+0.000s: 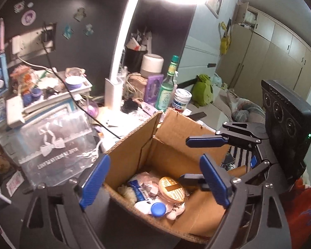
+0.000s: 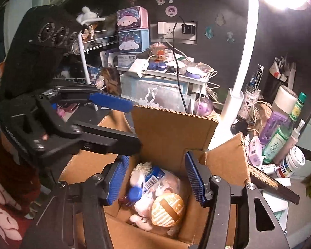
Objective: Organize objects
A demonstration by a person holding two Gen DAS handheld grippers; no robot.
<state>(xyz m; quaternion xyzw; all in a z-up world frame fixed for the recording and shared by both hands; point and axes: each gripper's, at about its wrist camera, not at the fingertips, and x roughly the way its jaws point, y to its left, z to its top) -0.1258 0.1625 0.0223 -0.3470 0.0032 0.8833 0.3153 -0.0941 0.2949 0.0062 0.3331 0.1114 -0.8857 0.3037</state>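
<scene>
Both grippers hang over the open cardboard box (image 1: 172, 151), and both are spread with nothing between the pads. The left gripper (image 1: 153, 183) has its blue fingers wide apart over the box's near-left corner; the right gripper (image 2: 155, 179) straddles the mouth of the box (image 2: 172, 134) from the near side, also parted and empty. Each shows in the other's camera: the right gripper (image 1: 197, 161) reaches in from the right in the left wrist view, the left gripper (image 2: 122, 124) from the left in the right wrist view, fingers apart in both. Holding them open above the opening suits either a release just made or a reach for the next piece; I cannot tell which. The box stands upright on the cluttered desk with its flaps raised, which keeps the mouth free for dropping things in from above. At its bottom lie the gathered things: a round tan-lidded tub (image 2: 168, 209) lying tilted, its lid turned up toward the cameras, so its short axis points roughly upward; a small bottle with a blue cap (image 2: 134, 194) lying on its side, long axis running near-left to far-right as best I can judge; and a crinkled clear packet (image 2: 155, 180) under them. Further out on the right stand a green bottle (image 1: 165, 91) and a white jar (image 1: 181, 100), upright, beside the white lamp (image 1: 116, 83), seemingly still to be sorted.
</scene>
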